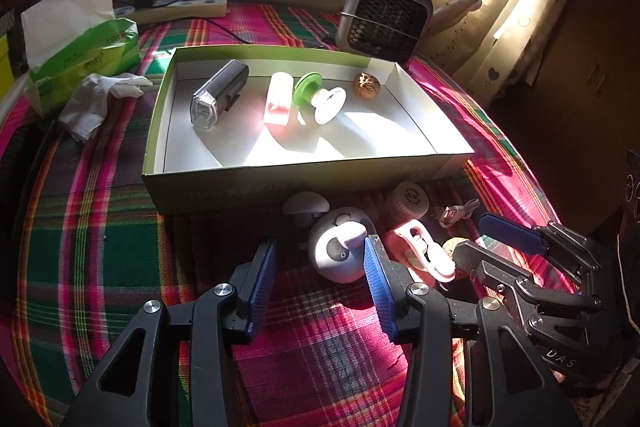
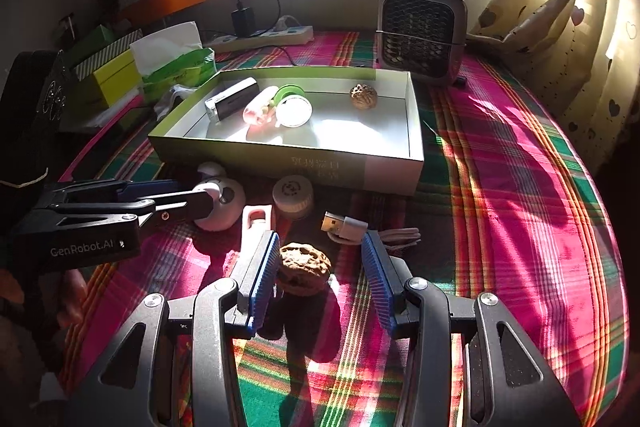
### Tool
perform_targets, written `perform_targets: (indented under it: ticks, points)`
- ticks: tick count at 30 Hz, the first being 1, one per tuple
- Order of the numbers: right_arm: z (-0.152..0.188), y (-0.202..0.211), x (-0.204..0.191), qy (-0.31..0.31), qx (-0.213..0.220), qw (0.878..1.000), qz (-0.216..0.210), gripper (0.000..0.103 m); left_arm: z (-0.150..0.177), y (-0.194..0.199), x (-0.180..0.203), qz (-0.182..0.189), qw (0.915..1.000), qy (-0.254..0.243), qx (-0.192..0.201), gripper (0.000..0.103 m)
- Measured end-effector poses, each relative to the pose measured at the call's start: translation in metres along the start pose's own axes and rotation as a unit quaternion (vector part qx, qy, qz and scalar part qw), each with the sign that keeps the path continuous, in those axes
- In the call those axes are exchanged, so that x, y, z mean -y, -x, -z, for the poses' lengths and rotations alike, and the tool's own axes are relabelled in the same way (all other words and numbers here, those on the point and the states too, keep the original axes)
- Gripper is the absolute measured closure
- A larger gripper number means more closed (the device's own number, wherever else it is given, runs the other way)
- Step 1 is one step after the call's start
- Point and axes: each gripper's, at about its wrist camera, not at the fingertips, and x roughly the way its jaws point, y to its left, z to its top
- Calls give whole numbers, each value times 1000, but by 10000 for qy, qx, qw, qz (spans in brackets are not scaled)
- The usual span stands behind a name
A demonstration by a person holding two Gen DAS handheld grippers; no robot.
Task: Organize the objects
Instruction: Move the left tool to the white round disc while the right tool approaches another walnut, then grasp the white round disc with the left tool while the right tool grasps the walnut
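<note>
- Both grippers hang low over the plaid cloth (image 2: 520,187), just in front of the box. The right gripper (image 2: 320,267) has its jaws apart around a walnut (image 2: 305,267) on the cloth; the left pad is at the shell or very near it, the right pad clearly off it, so nothing is gripped.
- Left gripper (image 1: 320,275) is open and empty, its blue pads either side of bare cloth, with the white round gadget (image 1: 340,251) lying just past its tips.
- Crowded close around that gadget: a pink clip (image 1: 420,251) beside it, a cream round cap (image 1: 408,203) behind it, and a white USB cable (image 2: 348,225) just beyond the walnut.
- Behind these the near wall of the shallow green box (image 1: 280,183) stands between the loose things and its white floor.
- Inside the box lie a grey bike light (image 1: 220,95), a pale tube (image 1: 278,99), a green-and-white spool (image 1: 320,97) and a second walnut (image 1: 365,83) near the far corner.
- Further off: a small grey fan (image 1: 386,19) behind the box, a tissue pack (image 1: 80,43) with a crumpled tissue (image 1: 100,99) to the left, and a power strip (image 1: 188,7) under the window.
</note>
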Motion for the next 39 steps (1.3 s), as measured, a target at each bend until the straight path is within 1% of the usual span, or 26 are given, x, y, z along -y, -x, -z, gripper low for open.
perform_targets:
  ticks: [10, 18, 19, 20, 24, 27, 35, 39]
  points:
    - [4, 2, 2, -24, -60, 10000, -55, 59, -5, -7, 5, -3, 9999, -85, -60, 61]
    - [5, -1, -1, 26, -100, 9999, -39, 59, -6, -7, 3, 40, 10000, -7, -52, 61]
    - [5, -1, -1, 24, -104, 9999, -36, 59, -7, -7, 3, 48, 10000, -5, -48, 63]
    - [5, -1, -1, 29, -110, 9999, -35, 59, -7, -7, 3, 63, 10000, -10, -50, 68]
    - [6, -1, 0, 41, -121, 9999, -24, 59, -7, -3, 3, 50, 10000, -37, 11, 72]
    - [5, -2, 0, 53, -135, 9999, 26, 59, -6, -2, 1, 19, 10000, -26, 32, 72]
    - [5, -10, -4, 127, -264, 9996, -17, 59, -3, 2, -3, -40, 10000, -7, 53, 72]
    - [4, -16, -3, 104, -357, 9993, 30, 59, -2, 3, -6, -15, 10000, 38, 43, 72]
